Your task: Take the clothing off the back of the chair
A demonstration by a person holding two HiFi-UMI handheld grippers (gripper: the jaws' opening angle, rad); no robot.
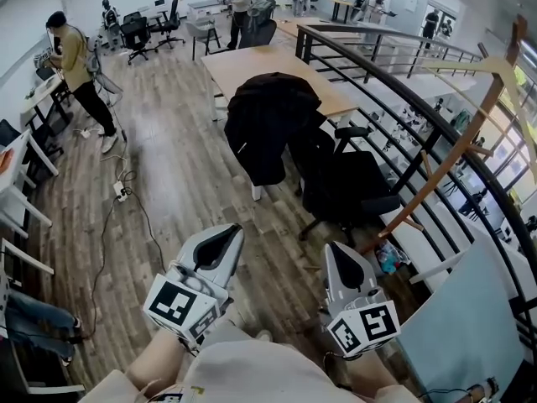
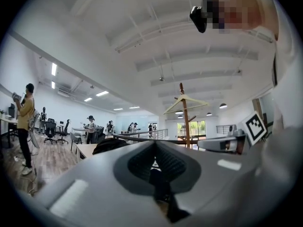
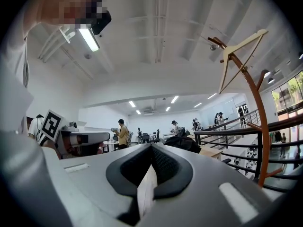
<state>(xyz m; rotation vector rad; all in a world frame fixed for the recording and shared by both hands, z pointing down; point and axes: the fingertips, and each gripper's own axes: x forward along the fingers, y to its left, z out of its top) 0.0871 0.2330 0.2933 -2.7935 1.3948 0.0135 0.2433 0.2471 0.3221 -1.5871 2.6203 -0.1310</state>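
A black jacket hangs over the back of a black office chair that stands beside a wooden table. In the gripper views the jacket shows small and far off. My left gripper and right gripper are held side by side low in the head view, well short of the chair. Both point level toward the jacket with jaws shut and nothing between them. Each gripper's marker cube shows in the other's view.
A wooden coat stand with a hanger rises at the right next to a curved black railing. Cables and a power strip lie on the wood floor at left. People stand at desks far left and back.
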